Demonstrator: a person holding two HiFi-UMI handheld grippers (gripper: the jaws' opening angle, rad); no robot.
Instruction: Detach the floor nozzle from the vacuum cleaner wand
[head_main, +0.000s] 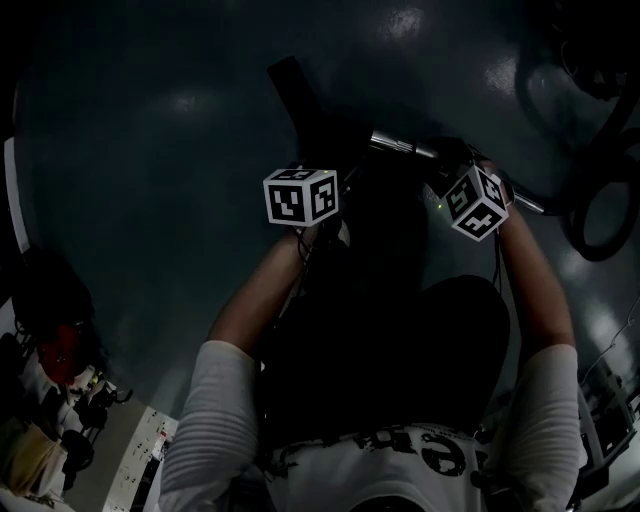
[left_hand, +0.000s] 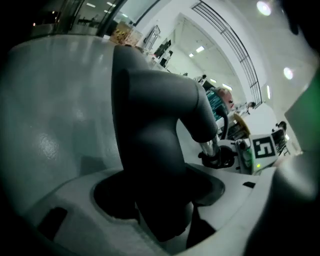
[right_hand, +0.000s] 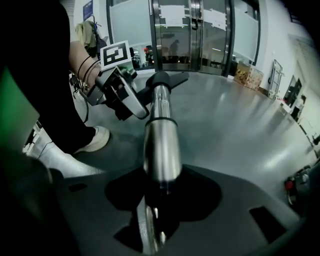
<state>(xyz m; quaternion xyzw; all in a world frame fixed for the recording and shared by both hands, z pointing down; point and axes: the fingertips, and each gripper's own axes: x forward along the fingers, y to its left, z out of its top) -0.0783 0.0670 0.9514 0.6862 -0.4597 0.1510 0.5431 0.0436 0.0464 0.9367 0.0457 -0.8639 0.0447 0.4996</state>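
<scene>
The dark grey floor nozzle (left_hand: 155, 125) rises through the middle of the left gripper view, its bent neck joined to the shiny metal wand (left_hand: 208, 147). My left gripper (left_hand: 161, 215) is shut on the lower part of that neck. In the right gripper view the wand (right_hand: 162, 145) runs straight away from my right gripper (right_hand: 159, 210), which is shut on it, to the nozzle's collar (right_hand: 161, 80). The head view is dark: both marker cubes (head_main: 300, 196) (head_main: 477, 201) flank the wand (head_main: 400, 146), and the nozzle (head_main: 298, 92) lies beyond.
A shoe (right_hand: 95, 138) and dark trouser legs stand close at the left of the wand. Glass doors (right_hand: 192, 30) close the far end of the glossy floor. Looped black hoses (head_main: 598, 205) lie at the right, bags and clutter (head_main: 50, 400) at the lower left.
</scene>
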